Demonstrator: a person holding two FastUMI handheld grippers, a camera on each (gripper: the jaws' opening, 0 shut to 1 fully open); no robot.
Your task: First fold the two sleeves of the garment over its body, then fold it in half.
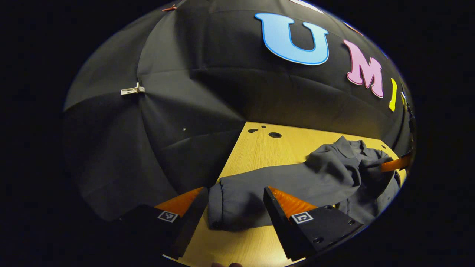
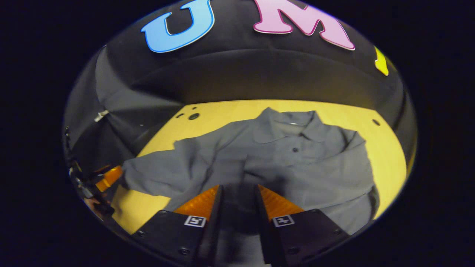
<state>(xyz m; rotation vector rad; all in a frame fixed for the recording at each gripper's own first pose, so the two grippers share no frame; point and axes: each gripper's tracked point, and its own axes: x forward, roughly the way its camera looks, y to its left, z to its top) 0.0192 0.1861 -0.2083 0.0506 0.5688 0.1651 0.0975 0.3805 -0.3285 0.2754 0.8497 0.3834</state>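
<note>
Gripping a fold of grey cloth, the right tongs (image 2: 238, 193) sit at the bottom of the right gripper view, their two fingers drawn close with a dark strip of fabric pinched between them. That cloth belongs to the garment (image 2: 282, 163), a grey collared shirt with a buttoned placket, spread over the middle of the wooden desk (image 2: 386, 148). Its collar (image 2: 293, 124) points toward the far edge of the desk, near the black cloth wall (image 2: 259, 78). One long sleeve (image 2: 159, 174) stretches out toward the desk's left edge as this view shows it, and the other sleeve lies folded across the body on the right. The body cloth around the pinch is rumpled and lifted into soft ridges.

Seen from the left gripper view, the left tongs (image 1: 233, 207) are spread wide, with the cuffed end of the sleeve (image 1: 237, 204) lying on the desk between the two fingers; whether either finger touches the cloth cannot be told. The sleeve runs from there back to the bunched body of the garment (image 1: 345, 167), toward the far right corner of the desk (image 1: 252, 155). A few round holes (image 1: 274, 135) are cut into the desk near its far edge. At the right rim of this view, one finger of the right tongs (image 1: 395, 164) reaches into the heaped cloth. In the right gripper view the left tongs (image 2: 105, 178) appear small by the sleeve's end, at the desk's left edge.
</note>
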